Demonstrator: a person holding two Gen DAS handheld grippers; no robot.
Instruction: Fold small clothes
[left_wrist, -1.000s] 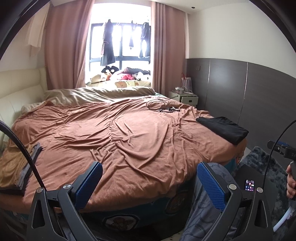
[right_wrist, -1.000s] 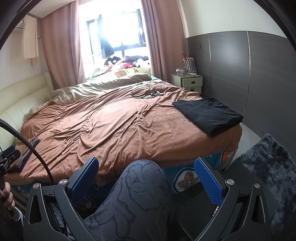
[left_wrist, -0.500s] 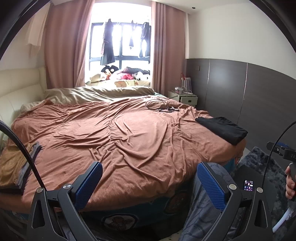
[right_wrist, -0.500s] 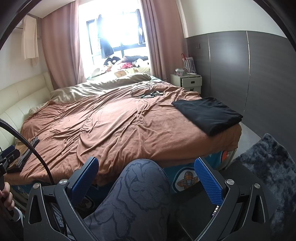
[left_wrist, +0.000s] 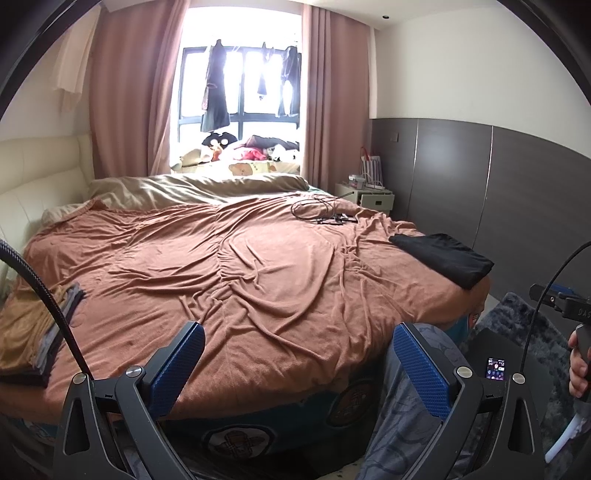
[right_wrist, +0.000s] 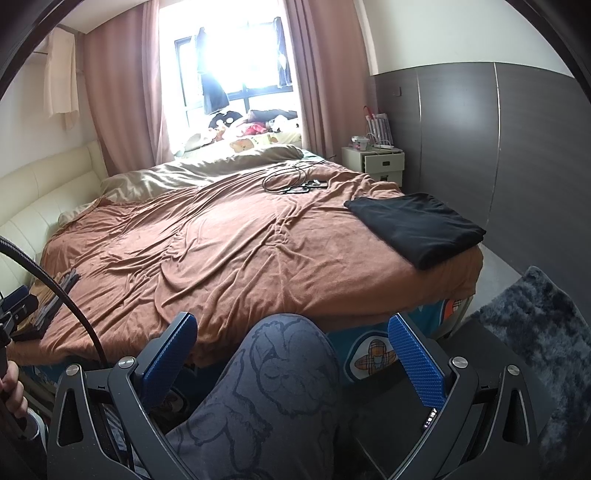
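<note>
- My left gripper (left_wrist: 295, 363) and right gripper (right_wrist: 291, 354) both stand spread wide, holding nothing, short of the rust-brown bedspread (left_wrist: 236, 273).
- The folded black garment (right_wrist: 417, 225) lies at the bed's right corner, near the edge; a careless tug could drag it off.
- The stack of folded tan and grey clothes (left_wrist: 33, 332) lies at the left edge; I could topple it.

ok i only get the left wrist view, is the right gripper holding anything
observer: No. The right gripper is open with nothing between its fingers; only the person's knee shows behind the gap.
operator: and the black garment, folded or bunched
observer: Folded. The right wrist view shows the whole top of the black garment: a flat, neat rectangle on the near right corner of the bed.
</note>
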